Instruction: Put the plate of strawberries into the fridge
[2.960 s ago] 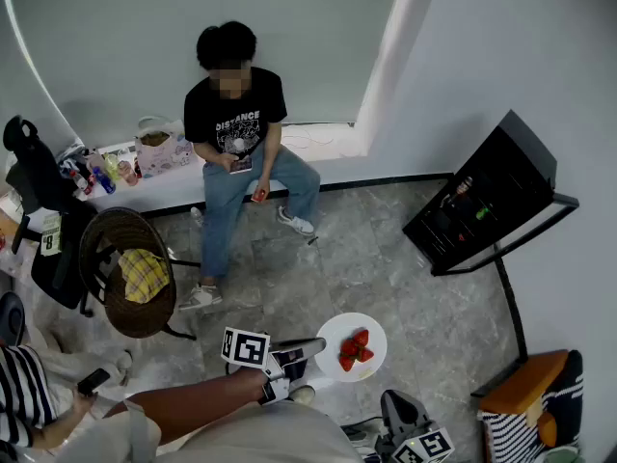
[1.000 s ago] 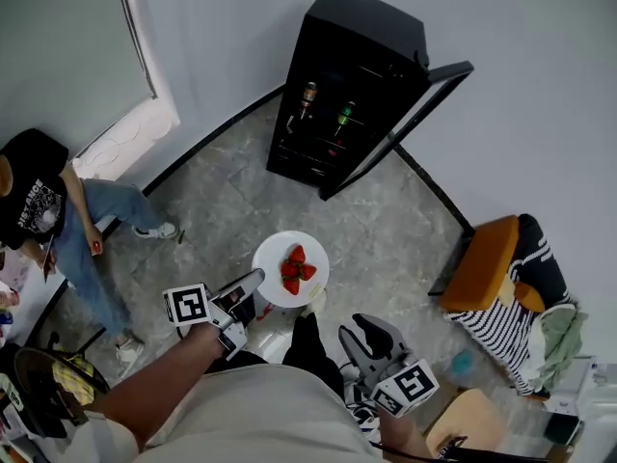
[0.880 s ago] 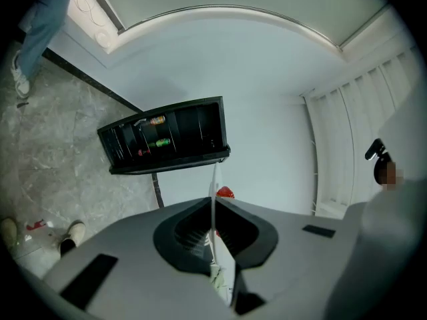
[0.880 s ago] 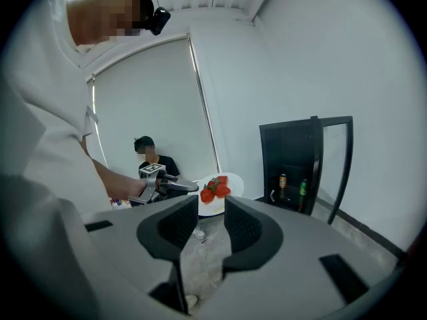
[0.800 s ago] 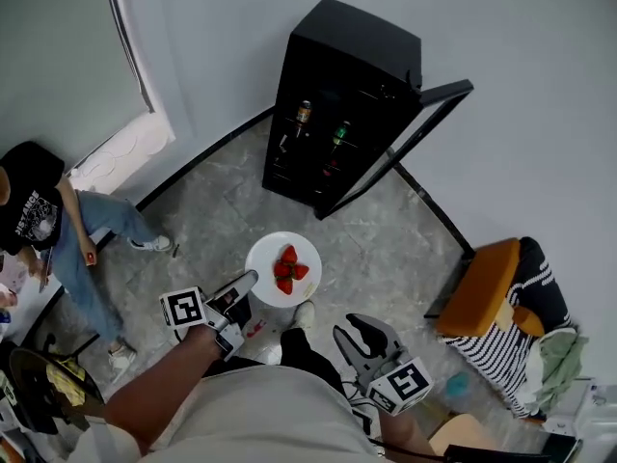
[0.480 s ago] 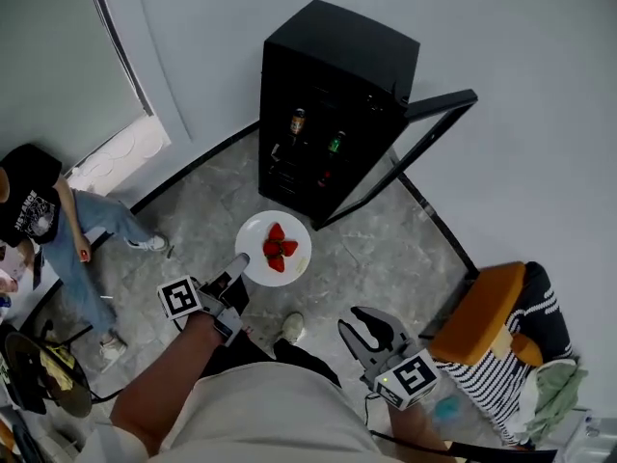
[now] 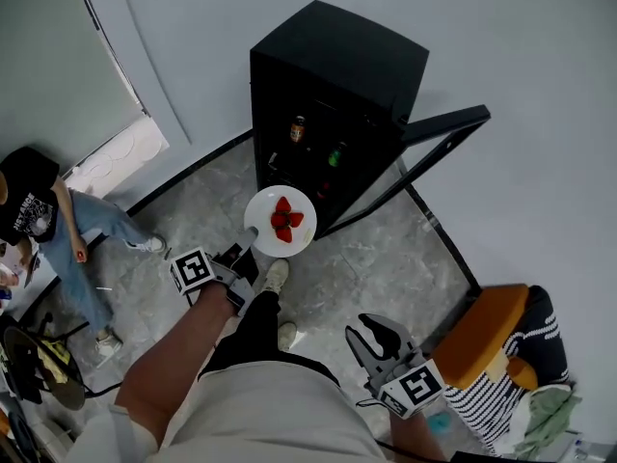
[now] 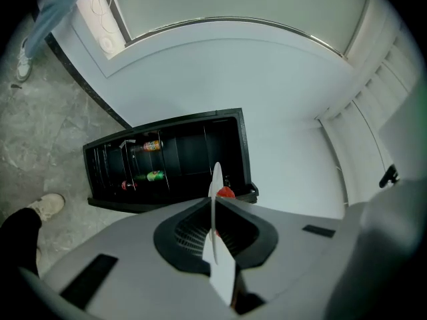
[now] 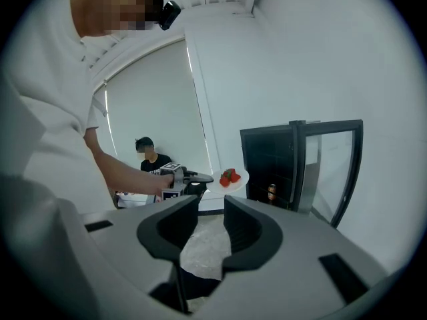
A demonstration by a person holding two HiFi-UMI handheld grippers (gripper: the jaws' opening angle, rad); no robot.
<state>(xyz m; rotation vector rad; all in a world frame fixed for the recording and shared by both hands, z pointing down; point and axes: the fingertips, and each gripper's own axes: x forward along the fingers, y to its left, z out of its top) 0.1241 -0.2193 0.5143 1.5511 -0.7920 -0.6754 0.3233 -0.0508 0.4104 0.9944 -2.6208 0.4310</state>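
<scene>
My left gripper (image 7: 249, 242) is shut on the near rim of a white plate (image 7: 266, 231) that carries three red strawberries (image 7: 282, 219). The plate is level and hangs just before the open front of the black fridge (image 7: 337, 56). In the left gripper view the plate (image 8: 215, 245) shows edge-on between the jaws, one strawberry (image 8: 225, 193) past it, the fridge (image 8: 167, 159) ahead. My right gripper (image 7: 378, 341) hangs low at the right, open and holding nothing. The right gripper view shows the plate (image 9: 235, 181) and left gripper (image 9: 199, 179) beside the fridge (image 9: 273, 165).
The fridge's glass door (image 7: 424, 157) swings open to the right. Bottles (image 7: 297, 129) stand on its shelves. A seated person (image 7: 39, 210) is at the left by the window. An orange chair (image 7: 487, 331) with striped cloth stands at the right. The floor is grey stone tile.
My left gripper has carried the plate forward, from over the floor up to the fridge's open front. The view has swung toward the fridge. My right gripper stays low and open.
</scene>
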